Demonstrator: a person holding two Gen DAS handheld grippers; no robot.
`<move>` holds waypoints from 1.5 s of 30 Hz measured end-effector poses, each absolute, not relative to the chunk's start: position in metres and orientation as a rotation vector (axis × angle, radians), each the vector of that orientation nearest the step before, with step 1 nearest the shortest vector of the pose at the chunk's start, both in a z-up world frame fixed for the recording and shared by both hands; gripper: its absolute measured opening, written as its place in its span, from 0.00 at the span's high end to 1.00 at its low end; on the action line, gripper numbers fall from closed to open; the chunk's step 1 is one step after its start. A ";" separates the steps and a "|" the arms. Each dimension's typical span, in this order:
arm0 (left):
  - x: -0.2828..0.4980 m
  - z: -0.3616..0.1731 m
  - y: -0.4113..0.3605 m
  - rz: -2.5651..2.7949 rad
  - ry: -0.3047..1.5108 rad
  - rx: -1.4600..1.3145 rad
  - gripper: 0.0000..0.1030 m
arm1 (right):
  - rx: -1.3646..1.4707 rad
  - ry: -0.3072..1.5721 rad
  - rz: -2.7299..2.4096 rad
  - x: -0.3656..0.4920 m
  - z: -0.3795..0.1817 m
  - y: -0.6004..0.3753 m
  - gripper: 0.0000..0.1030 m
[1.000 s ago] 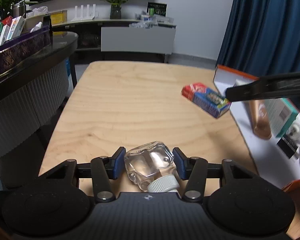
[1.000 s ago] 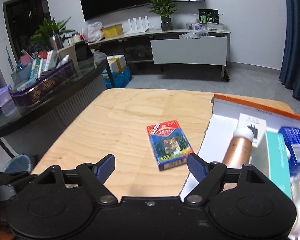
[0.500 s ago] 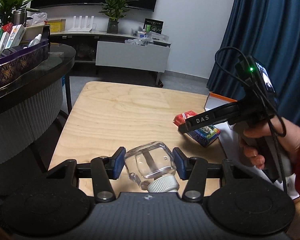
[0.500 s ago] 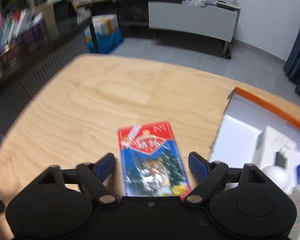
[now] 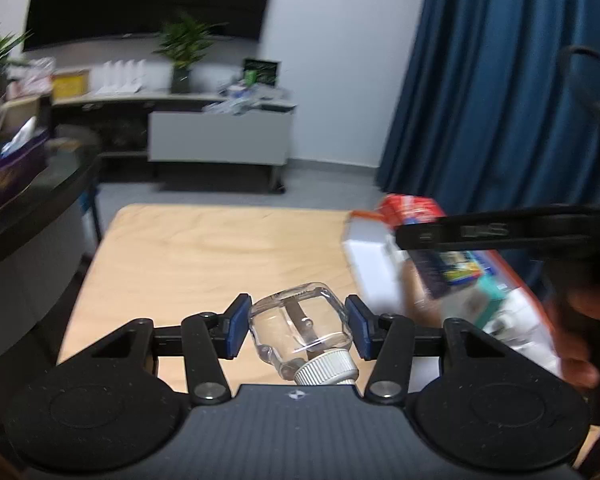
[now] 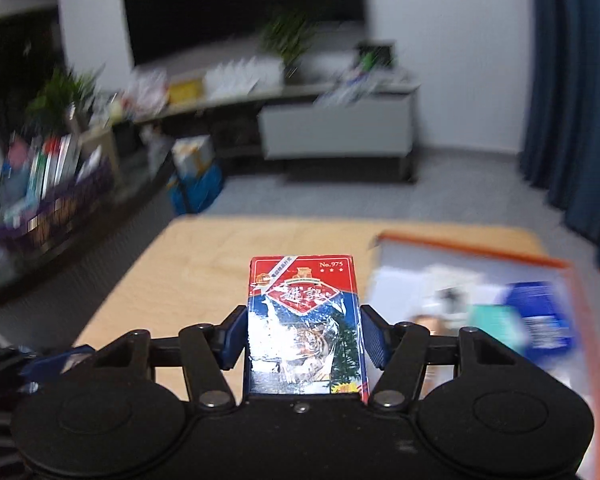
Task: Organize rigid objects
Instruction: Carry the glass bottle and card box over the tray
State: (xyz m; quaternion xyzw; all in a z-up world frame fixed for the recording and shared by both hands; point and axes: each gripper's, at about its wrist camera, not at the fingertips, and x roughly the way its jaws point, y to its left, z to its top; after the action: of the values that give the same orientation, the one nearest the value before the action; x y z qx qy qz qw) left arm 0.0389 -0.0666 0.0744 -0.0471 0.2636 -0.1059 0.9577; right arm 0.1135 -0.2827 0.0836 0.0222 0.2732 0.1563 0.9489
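— What's hard to make out from where you sit?

— The tray [image 6: 476, 246] and the boxes in it smear into blur, so I can't tell them apart.

— And the hands?

— My left gripper [image 5: 297, 327] is level above the table [image 5: 204, 256], jaws clamped on a clear bottle [image 5: 300, 330], white cap toward me. My right gripper [image 6: 303, 340] holds a red-and-blue card box [image 6: 303, 322] lifted off the table, jaws pressed to its long sides, tiger print up.

The red-and-blue card box [image 6: 304, 320] held between the right tool's fingers reads "No.975" at its top right corner, its other lettering too blurred to read.
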 end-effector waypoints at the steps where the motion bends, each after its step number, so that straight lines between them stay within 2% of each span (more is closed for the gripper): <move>1: 0.038 0.079 -0.074 -0.233 0.526 -0.087 0.50 | 0.052 0.534 0.287 0.102 0.091 -0.297 0.32; 8: 0.038 0.104 -0.133 -0.358 0.480 -0.074 0.50 | 0.112 0.454 0.084 0.039 0.113 -0.383 0.31; 16: 0.026 0.109 -0.182 -0.429 0.477 -0.066 0.50 | 0.201 0.428 0.023 -0.001 0.099 -0.417 0.31; 45: 0.004 0.098 -0.182 -0.318 0.538 -0.067 0.50 | 0.180 0.458 0.039 -0.008 0.084 -0.398 0.31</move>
State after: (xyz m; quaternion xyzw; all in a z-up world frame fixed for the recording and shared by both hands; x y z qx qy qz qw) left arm 0.0037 -0.1824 0.0981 -0.0331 0.2644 -0.1564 0.9511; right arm -0.0079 -0.3980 0.0839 0.0888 0.2266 0.0195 0.9697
